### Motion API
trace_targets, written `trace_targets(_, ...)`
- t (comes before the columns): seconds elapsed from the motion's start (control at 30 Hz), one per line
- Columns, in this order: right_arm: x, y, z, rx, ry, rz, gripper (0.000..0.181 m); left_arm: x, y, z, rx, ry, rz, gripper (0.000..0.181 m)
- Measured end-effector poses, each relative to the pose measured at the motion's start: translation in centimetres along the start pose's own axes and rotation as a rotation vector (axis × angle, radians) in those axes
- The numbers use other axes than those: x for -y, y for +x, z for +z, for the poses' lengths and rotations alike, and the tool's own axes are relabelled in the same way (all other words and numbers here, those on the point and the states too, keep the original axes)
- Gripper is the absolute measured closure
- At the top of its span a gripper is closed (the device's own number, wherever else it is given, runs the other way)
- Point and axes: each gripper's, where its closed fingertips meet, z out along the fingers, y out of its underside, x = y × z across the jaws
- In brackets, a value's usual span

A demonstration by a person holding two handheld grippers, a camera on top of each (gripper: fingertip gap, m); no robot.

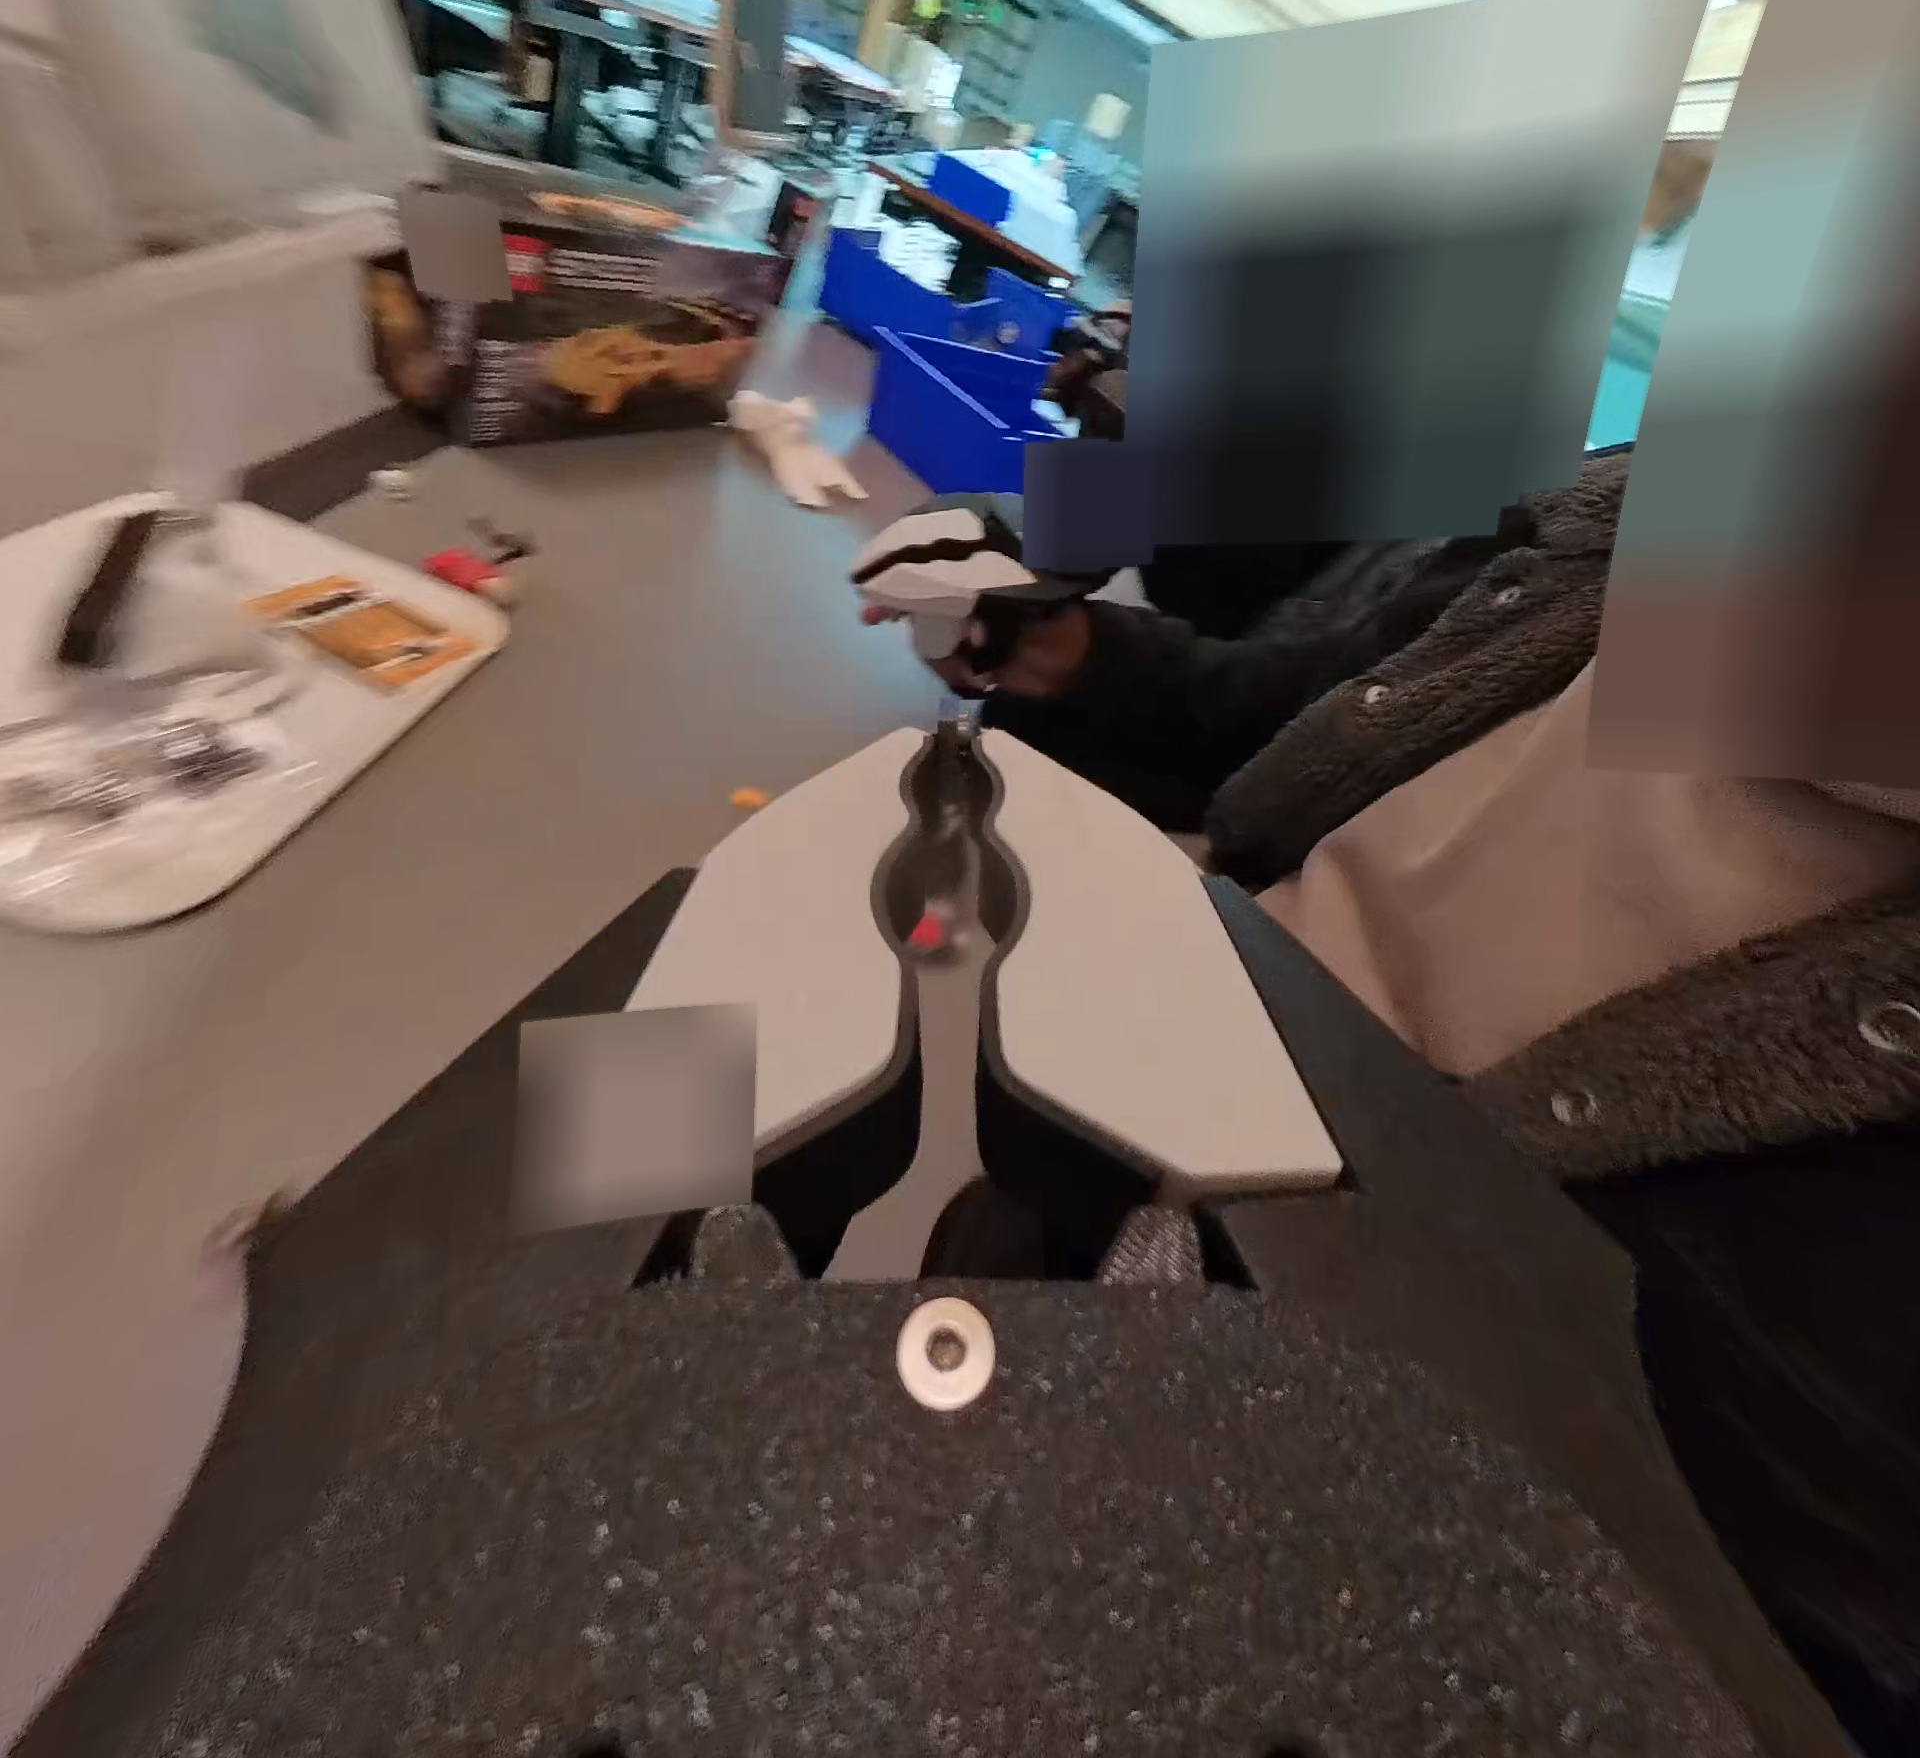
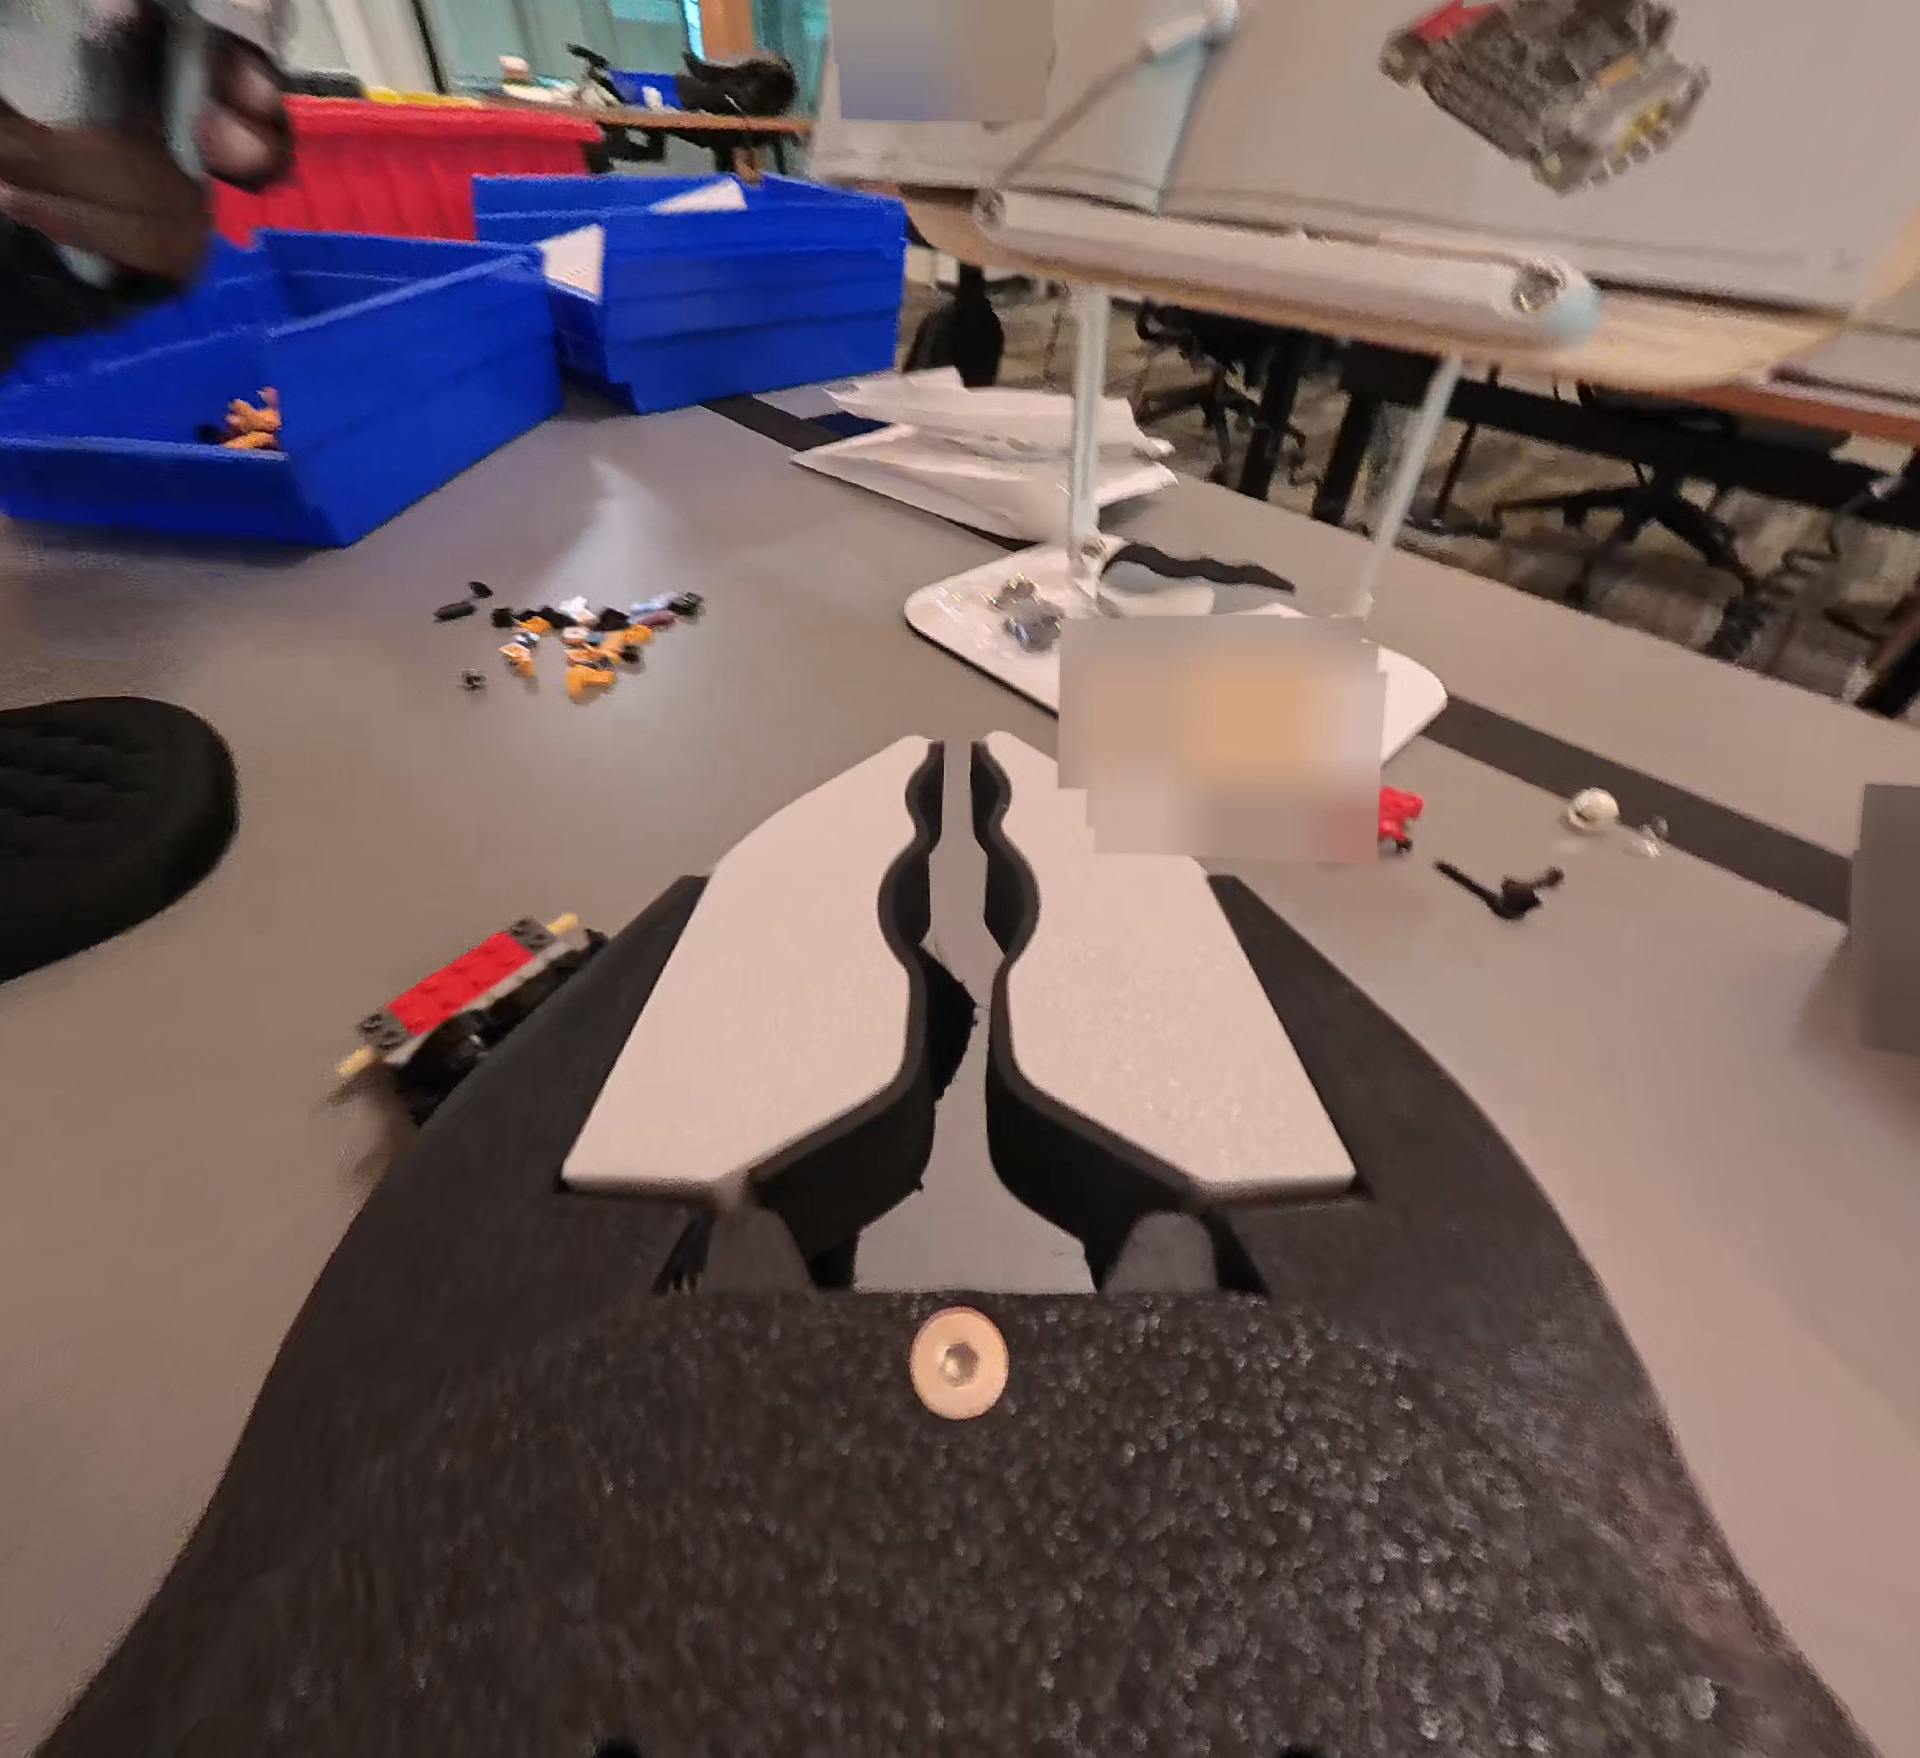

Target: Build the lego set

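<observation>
My left gripper (image 1: 952, 734) is raised above the grey table (image 1: 644, 669), with its fingertips together. A small dark lego part with a red bit (image 1: 932, 927) sits clamped in the hollows between the fingers. The right gripper (image 1: 935, 570) shows farther off in a gloved hand. My right gripper (image 2: 957, 752) hangs low over the table (image 2: 727, 773); its fingers stand a narrow gap apart and hold nothing. A red and black lego assembly (image 2: 473, 986) lies on the table just left of it. Loose orange and black pieces (image 2: 582, 638) lie ahead.
Blue bins (image 2: 343, 378) and a red bin (image 2: 405, 160) stand at the back left. A white tray (image 2: 966, 638) carries a stand with an open booklet (image 2: 1538, 87). Small red (image 2: 1398, 815), black (image 2: 1496, 889) and white (image 2: 1592, 808) pieces lie right. A black pad (image 2: 94, 825) is left. A lego box (image 1: 613, 347) stands behind. About 25 cm separates my left fingertips from my right.
</observation>
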Motion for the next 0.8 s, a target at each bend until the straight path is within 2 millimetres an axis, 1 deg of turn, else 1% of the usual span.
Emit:
trace_targets(0.03, 0.6, -0.5, -0.1, 0.020, 0.020, -0.010, 0.176, -0.4, 0.4, 2.5, -0.048, -0.004, -0.013, 0.177)
trace_targets(0.1, 1.6, -1.9, -0.2, 0.107, 0.036, -0.008, 0.175, -1.9, 0.3, 7.4, -0.093, -0.049, -0.040, 0.177)
trace_targets(0.2, 2.1, -4.7, -0.2, 0.309, -0.025, 0.042, 0.171, -4.4, 0.2, 13.7, -0.152, -0.137, -0.039, 0.177)
trace_targets(0.27, 2.8, -5.8, -0.1, 0.398, -0.031, 0.067, 0.170, -5.8, 0.4, 16.9, -0.181, -0.183, -0.009, 0.177)
trace_targets(0.33, 3.6, -6.0, 0.0, 0.429, -0.033, 0.061, 0.168, -7.0, 0.6, 18.9, -0.174, -0.218, 0.035, 0.177)
trace_targets(0.4, 3.1, -6.3, 0.1, 0.477, -0.090, 0.031, 0.166, -8.0, 0.8, 19.6, -0.141, -0.245, 0.085, 0.177)
trace_targets(0.47, 2.3, -7.0, 0.2, 0.545, -0.138, 0.032, 0.165, -8.3, 0.9, 19.6, -0.090, -0.245, 0.134, 0.177)
trace_targets(0.53, 1.8, -7.6, 0.3, 0.594, -0.139, 0.074, 0.166, -8.7, 1.2, 19.5, -0.050, -0.250, 0.180, 0.177)
trace_targets(0.67, 0.9, -8.5, 0.0, 0.673, -0.167, 0.131, 0.175, -9.5, 1.4, 19.2, -0.011, -0.255, 0.231, 0.177)
trace_targets(0.8, 0.3, -8.6, -0.3, 0.702, -0.186, 0.150, 0.181, -9.8, 1.2, 19.1, -0.007, -0.255, 0.258, 0.177)
